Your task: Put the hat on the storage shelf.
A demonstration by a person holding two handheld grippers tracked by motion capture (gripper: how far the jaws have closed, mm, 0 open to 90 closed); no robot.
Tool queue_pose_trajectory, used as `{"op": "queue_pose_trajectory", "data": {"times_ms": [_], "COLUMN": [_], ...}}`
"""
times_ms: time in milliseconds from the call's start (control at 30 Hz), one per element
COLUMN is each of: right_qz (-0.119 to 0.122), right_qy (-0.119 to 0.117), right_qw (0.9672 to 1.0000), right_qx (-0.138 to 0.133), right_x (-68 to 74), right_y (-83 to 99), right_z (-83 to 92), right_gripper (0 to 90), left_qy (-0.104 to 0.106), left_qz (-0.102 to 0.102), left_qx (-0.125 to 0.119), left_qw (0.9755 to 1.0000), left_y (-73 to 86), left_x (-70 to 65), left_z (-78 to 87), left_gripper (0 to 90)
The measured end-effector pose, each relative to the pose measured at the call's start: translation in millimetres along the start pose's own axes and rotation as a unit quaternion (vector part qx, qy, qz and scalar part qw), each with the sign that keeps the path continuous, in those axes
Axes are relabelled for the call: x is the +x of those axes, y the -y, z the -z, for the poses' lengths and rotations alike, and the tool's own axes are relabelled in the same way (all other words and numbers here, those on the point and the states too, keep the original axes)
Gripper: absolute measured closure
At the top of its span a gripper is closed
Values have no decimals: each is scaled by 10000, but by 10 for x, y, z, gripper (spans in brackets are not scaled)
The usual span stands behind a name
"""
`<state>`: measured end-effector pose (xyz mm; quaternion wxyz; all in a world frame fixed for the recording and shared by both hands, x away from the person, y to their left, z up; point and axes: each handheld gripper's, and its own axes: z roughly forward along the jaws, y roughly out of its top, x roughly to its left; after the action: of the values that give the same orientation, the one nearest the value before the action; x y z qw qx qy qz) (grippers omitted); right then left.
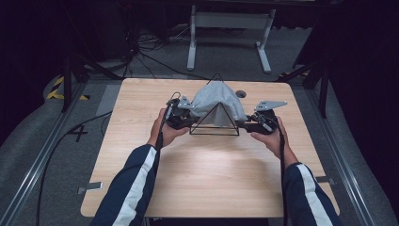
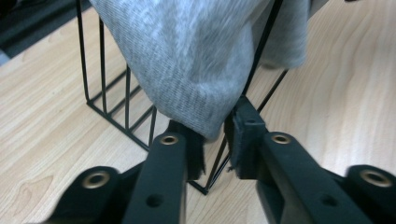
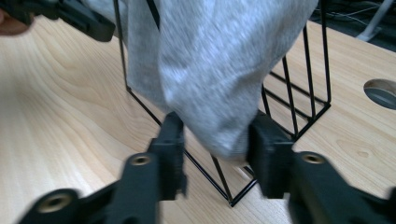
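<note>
At desk (image 1: pixel 141 155) centre, the grey cloth (image 1: pixel 217 99) drapes the wire rack (image 1: pixel 215 123); left tongs (image 2: pixel 215 140) at nine o'clock and right tongs (image 3: pixel 212 151) at three, both spread around hanging corners, should pinch fabric only.

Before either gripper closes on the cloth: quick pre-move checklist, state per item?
1. Grey cloth draped over the black wire rack: ok.
2. Left gripper open, cloth's low edge between its jaws: ok.
3. Right gripper open, cloth's hanging end between its jaws: ok.
4. Jaws free of rack wires: not ok, a wire runs through each gap beside the cloth.
5. Rack standing flat on the table: ok.
6. Cloth snagged on the rack: cannot tell.
</note>
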<state>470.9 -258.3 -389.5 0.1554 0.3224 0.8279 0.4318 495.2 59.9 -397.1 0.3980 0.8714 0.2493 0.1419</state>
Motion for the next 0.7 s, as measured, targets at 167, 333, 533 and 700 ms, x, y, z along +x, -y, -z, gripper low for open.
{"op": "queue_pose_trajectory", "data": {"times_ms": [167,333,533,700], "right_qz": [154,268,353,281], "right_qy": [1,333,713,638], "right_qw": [9999,9987,9955,9967], "right_qx": [-5,292,507,412], "right_x": [17,6,-23,-11], "right_y": [35,78,79,87], "right_z": [-44,-133,-258,-259], "right_gripper": [852,862,860,859], "left_qy": [66,-54,-71,70], "left_qz": [-42,-197,-168,-264], "left_qx": [206,580,816,929], "left_qw": [9998,9981,9965,9953], "left_y": [20,60,86,108], "left_x": [-8,3,82,92], "left_z": [-68,-170,-270,-336], "left_gripper": [861,869,873,876]}}
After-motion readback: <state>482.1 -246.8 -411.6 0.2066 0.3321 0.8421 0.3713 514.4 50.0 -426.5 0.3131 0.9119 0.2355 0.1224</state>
